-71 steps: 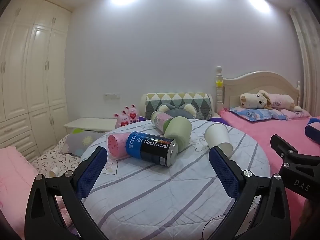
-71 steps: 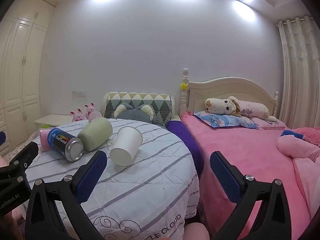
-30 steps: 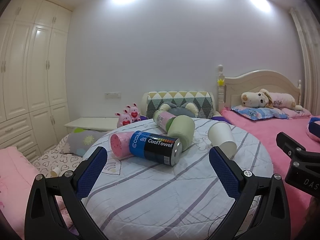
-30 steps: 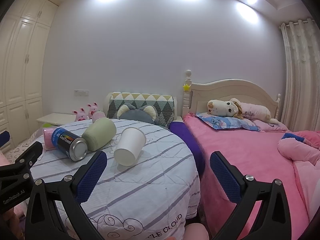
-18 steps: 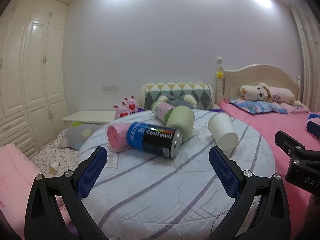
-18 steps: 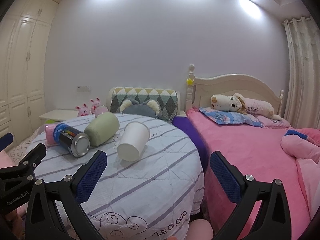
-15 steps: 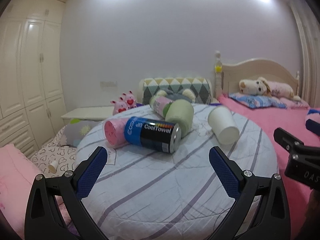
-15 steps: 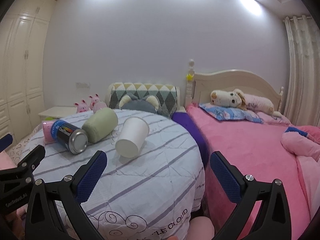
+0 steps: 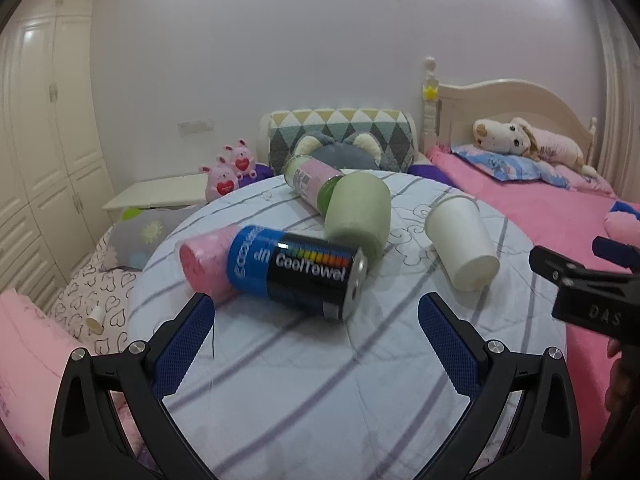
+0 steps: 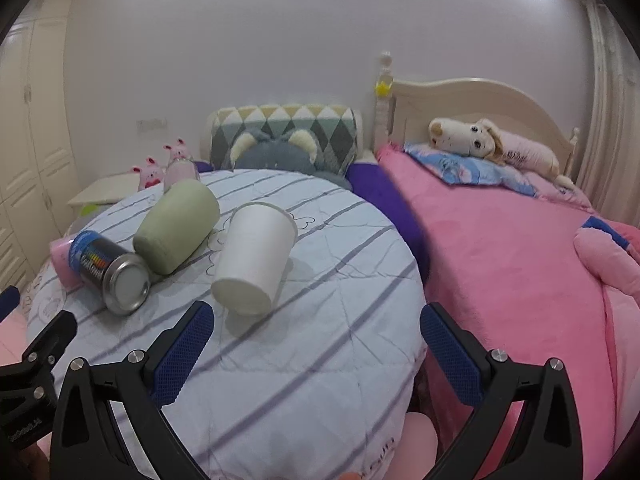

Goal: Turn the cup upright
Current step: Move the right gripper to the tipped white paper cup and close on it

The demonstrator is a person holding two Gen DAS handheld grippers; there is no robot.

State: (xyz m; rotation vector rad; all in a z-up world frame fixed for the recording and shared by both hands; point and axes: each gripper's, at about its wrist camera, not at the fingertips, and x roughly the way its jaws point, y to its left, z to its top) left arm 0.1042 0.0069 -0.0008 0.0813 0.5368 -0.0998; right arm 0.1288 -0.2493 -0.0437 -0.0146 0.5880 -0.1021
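On my left, the left gripper hangs with jaws spread wide and nothing in them, over the near part of the round table. Ahead lie a pink roll, the blue-and-black can and a green cup, touching. The white cup lies on its side, base toward me, apart from them. My right gripper is also spread empty, just short of it, with the table edge and pink bed to the right.

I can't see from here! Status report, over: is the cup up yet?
Both grippers, left and right, open, empty. White cup on its side, untouched. Green cup and can lie beside it.
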